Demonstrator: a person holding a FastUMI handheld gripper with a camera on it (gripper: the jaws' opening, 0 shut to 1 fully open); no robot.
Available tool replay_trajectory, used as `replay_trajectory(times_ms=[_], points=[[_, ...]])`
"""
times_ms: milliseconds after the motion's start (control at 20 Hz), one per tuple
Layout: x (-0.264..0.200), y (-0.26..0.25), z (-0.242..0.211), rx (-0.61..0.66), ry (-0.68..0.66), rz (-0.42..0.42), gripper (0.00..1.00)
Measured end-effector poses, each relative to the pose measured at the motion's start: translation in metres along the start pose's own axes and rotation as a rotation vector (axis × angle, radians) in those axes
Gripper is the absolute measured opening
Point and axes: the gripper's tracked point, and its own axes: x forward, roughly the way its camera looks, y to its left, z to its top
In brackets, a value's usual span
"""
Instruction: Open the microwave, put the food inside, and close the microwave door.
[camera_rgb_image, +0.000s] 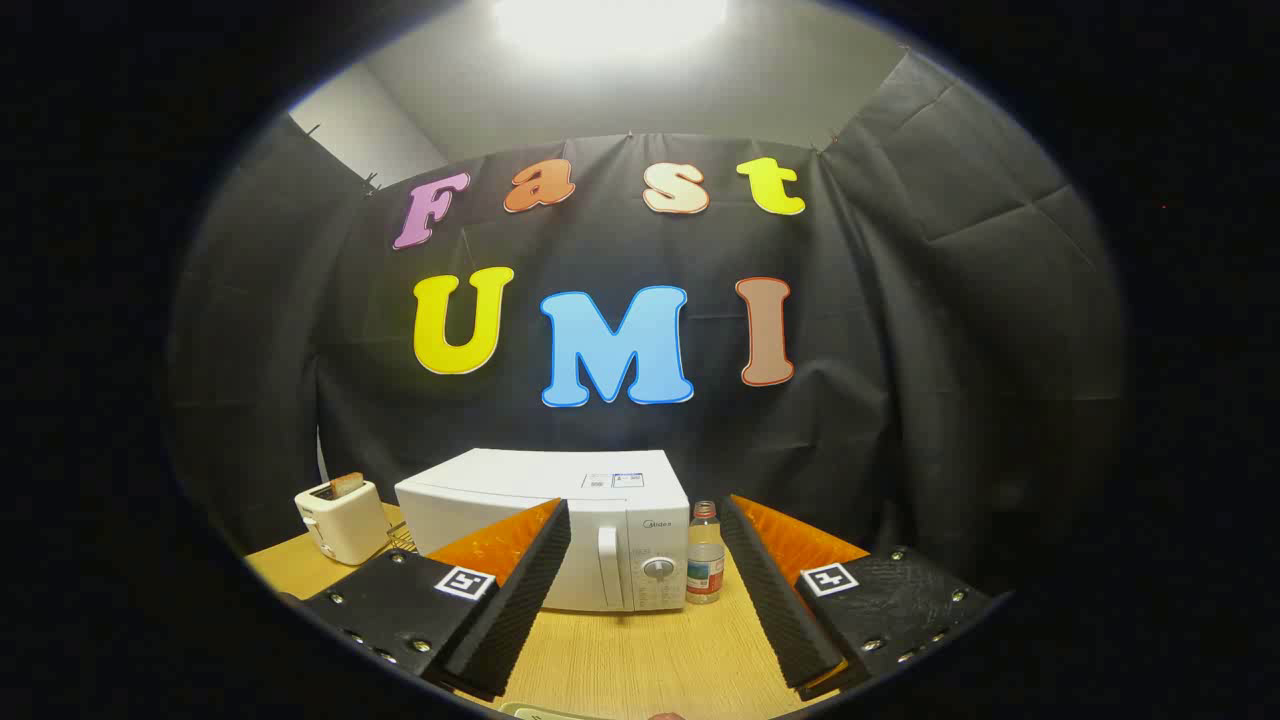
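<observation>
A white microwave stands on the wooden table with its door shut; the upright handle and a round dial face me. My gripper is open, its two fingers spread wide with nothing between them. The microwave lies beyond the fingers, a good way off, and the left finger covers part of its door. A pale rim of something shows at the very near edge of the table, too little of it to tell what it is.
A small bottle with a label stands just right of the microwave. A cream toaster with a slice in it sits to the microwave's left. Black cloth walls close in the back and sides.
</observation>
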Motion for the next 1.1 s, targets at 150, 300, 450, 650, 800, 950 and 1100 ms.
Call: replay_trajectory(times_ms=[150,300,450,650,800,950,1100], points=[[0.001,0.0,-0.001,-0.005,0.003,0.003,0.96],[0.004,0.0,-0.003,-0.007,0.006,0.008,0.96],[0.006,0.0,-0.004,-0.002,0.008,0.011,0.96],[0.01,0.002,-0.003,-0.006,0.005,0.016,0.96],[0.013,0.004,-0.005,-0.007,0.007,0.022,0.96],[0.02,0.006,-0.009,-0.001,0.012,0.029,0.96],[0.031,0.011,-0.017,-0.006,0.022,0.046,0.96]])
